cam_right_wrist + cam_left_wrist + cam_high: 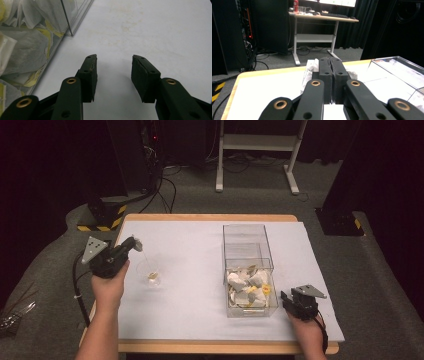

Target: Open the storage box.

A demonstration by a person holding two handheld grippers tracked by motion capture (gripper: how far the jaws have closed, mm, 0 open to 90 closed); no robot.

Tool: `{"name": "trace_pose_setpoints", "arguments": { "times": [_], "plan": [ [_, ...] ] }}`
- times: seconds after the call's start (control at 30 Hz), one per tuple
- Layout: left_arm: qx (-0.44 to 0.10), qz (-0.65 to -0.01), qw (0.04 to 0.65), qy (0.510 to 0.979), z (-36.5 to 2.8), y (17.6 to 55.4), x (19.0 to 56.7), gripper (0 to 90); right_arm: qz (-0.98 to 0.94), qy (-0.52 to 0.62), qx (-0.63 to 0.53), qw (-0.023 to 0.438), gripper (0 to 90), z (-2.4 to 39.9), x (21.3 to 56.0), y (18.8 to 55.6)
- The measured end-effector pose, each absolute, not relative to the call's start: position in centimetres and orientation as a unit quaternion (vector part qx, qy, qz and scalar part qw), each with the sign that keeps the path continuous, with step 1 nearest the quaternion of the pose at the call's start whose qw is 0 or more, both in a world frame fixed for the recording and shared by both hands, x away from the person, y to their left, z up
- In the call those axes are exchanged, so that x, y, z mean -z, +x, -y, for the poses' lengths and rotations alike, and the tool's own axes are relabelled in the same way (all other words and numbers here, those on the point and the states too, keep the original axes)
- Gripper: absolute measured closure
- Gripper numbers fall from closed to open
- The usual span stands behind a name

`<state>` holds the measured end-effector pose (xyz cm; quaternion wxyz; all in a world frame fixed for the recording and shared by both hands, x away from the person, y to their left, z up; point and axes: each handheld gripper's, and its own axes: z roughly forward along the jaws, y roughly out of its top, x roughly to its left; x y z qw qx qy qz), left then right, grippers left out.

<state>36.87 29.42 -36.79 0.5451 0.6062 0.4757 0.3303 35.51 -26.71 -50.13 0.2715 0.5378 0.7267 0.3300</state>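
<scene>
Two risks stand out from here. 1st: the left claw (134,243), mid-left of the high view, pinches a thin string w/ a small white-and-yellow tea bag (153,278) dangling at a clear plastic cup (149,272); I can't tell if the bag's fully inside, so a sideways swing could tip that light cup or drop the bag on the white tabletop (195,310). 2nd: the string looks thin enough to slip out. In the left gripper view that claw (333,65) is shut tight, jaws together, w/ white paper just behind them. The right claw (285,296), lower right, sits partly open and empty, close beside the clear rectangular plastic box (248,270) of tea bags; can't tell if it touches.
</scene>
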Motion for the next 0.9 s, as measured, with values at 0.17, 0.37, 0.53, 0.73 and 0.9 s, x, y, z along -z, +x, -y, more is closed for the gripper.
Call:
{"name": "trace_pose_setpoints", "arguments": {
  "times": [0.17,0.37,0.53,0.73,0.9],
  "plan": [
    [-0.326,-0.478,0.540,0.611,-29.2,37.0,37.5,88.4,-0.726,0.538,-0.330,0.271,56.0,26.7,50.1,35.5],
    [-0.323,-0.481,0.533,0.617,-29.0,37.1,38.3,88.5,-0.726,0.538,-0.330,0.272,56.0,26.7,50.1,35.5],
    [-0.318,-0.482,0.527,0.624,-28.8,37.2,38.8,88.4,-0.726,0.537,-0.330,0.273,56.0,26.7,50.1,35.5],
    [-0.313,-0.484,0.519,0.631,-28.5,37.2,39.6,88.3,-0.726,0.538,-0.330,0.272,56.0,26.7,50.1,35.5],
    [-0.308,-0.489,0.514,0.634,-28.5,37.3,40.2,88.3,-0.726,0.538,-0.331,0.272,56.0,26.7,50.1,35.5]
  ]
}}
